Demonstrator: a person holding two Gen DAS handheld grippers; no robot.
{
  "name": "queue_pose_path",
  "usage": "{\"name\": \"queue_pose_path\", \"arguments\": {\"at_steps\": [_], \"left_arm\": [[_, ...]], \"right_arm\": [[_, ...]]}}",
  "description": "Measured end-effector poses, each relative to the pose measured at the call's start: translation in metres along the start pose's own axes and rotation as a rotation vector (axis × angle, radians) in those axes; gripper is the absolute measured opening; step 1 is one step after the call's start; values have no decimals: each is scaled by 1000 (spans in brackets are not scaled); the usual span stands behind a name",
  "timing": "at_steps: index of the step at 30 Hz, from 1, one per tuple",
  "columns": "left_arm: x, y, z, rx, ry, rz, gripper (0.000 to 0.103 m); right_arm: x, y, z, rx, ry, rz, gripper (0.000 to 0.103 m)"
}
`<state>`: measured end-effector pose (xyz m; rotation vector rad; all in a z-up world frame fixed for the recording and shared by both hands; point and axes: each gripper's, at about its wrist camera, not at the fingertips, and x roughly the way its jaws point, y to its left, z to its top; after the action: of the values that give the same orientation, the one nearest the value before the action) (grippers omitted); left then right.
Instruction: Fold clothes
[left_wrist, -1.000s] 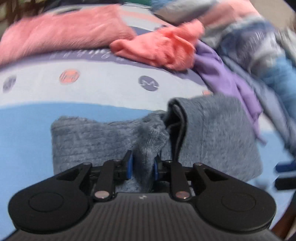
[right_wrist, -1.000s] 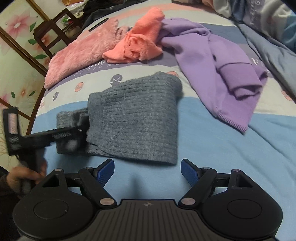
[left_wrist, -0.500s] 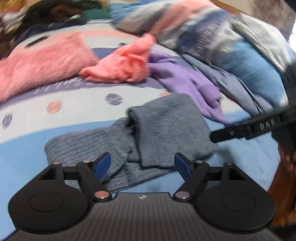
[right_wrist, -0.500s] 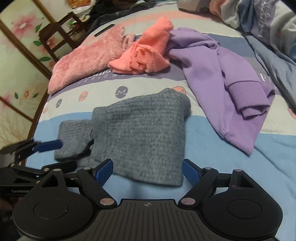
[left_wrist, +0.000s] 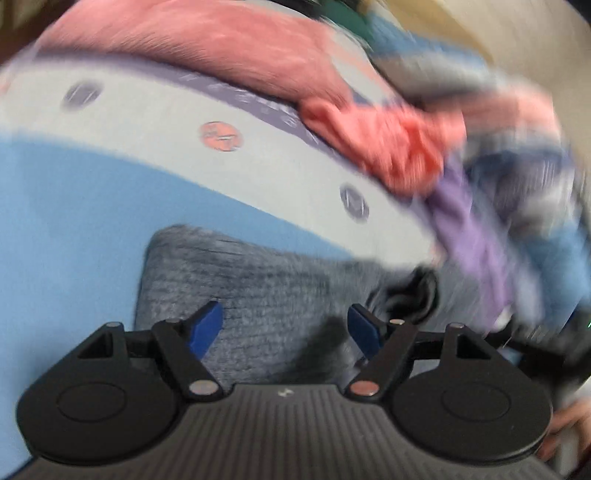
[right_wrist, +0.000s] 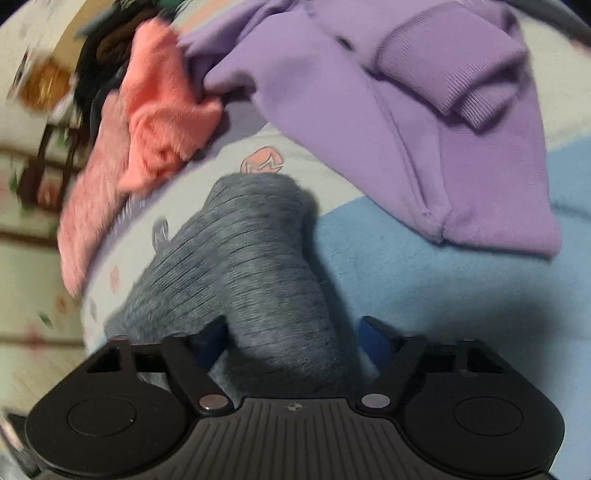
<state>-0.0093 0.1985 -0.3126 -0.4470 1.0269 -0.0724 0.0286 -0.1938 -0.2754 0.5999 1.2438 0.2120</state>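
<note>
A grey ribbed knit garment (left_wrist: 266, 291) lies folded on the blue and white bedsheet (left_wrist: 74, 206). My left gripper (left_wrist: 286, 326) is open, low over the garment's near left part, with cloth under the gap between its blue pads. In the right wrist view the grey garment (right_wrist: 255, 266) rises as a thick fold between my right gripper's open jaws (right_wrist: 295, 341). The left pad is partly hidden by the cloth. The left wrist view is motion-blurred.
A purple sweatshirt (right_wrist: 406, 110) lies spread beyond the grey garment on the right. A coral fleece piece (right_wrist: 162, 118) and a pink fuzzy garment (left_wrist: 221, 48) lie further back. Striped bedding (left_wrist: 517, 147) is bunched at the far right. A wooden chair (right_wrist: 40, 162) stands beside the bed.
My left gripper let go of the grey cloth, opened and shifted left over it. My right gripper moved forward and down so the grey fold now sits between its open jaws.
</note>
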Motion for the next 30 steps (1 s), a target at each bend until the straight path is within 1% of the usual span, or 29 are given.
{"name": "queue_pose_path", "arguments": {"at_steps": [1, 3, 5, 6, 8, 9, 10, 11, 12, 13, 14, 15, 16, 20, 21, 24, 26, 27, 28, 29, 30], "left_arm": [[1, -8, -1, 57, 10, 30, 81], [3, -23, -2, 166, 30, 90, 82], [2, -34, 0, 196, 43, 128, 83], [-4, -41, 1, 206, 38, 132, 83], [-20, -54, 0, 234, -6, 72, 83], [-29, -61, -1, 257, -31, 30, 83], [-35, -68, -2, 289, -48, 5, 87], [-36, -75, -3, 324, -50, 10, 91], [-36, -81, -5, 359, -51, 15, 91], [-33, -85, -7, 389, -39, 21, 91], [-30, -89, -9, 418, -27, 26, 91], [-26, -91, -10, 438, -8, 24, 91], [-23, -94, -11, 457, 8, 21, 91], [-32, -98, -23, 500, 20, 13, 91], [-36, -97, -25, 506, 21, 14, 91], [-47, -91, -34, 496, 28, 29, 91], [-53, -88, -39, 488, 30, 45, 91], [-55, -86, -41, 477, 30, 55, 91], [-56, -84, -43, 465, 29, 64, 91], [-58, -83, -44, 448, 26, 66, 91], [-59, -81, -45, 430, 22, 66, 91]], "right_arm": [[-3, 8, -1, -57, 0, -24, 50], [-9, 24, -2, -164, -3, -73, 44], [-17, 38, -1, -264, -21, -126, 36], [-22, 45, 0, -315, -31, -152, 35], [-30, 52, 3, -382, -33, -165, 35], [-37, 55, 4, -411, -51, -160, 35], [-44, 59, 4, -439, -75, -150, 36], [-51, 63, 5, -467, -99, -141, 38], [-60, 68, 4, -503, -134, -128, 40], [-65, 74, 2, -545, -167, -113, 50], [-68, 83, -1, -604, -188, -92, 60], [-66, 94, -5, -699, -194, -63, 62], [-61, 105, -10, -814, -182, -39, 62], [-23, 147, -33, -1446, -79, -16, 61], [-14, 153, -35, -1564, -38, -2, 61], [14, 169, -34, -1840, 118, 29, 62], [31, 175, -32, -1970, 233, 26, 62], [36, 177, -31, -1995, 297, 32, 60], [39, 179, -29, -2005, 363, 42, 49], [42, 181, -27, -2014, 429, 52, 27], [39, 181, -26, -2021, 468, 71, 25]]}}
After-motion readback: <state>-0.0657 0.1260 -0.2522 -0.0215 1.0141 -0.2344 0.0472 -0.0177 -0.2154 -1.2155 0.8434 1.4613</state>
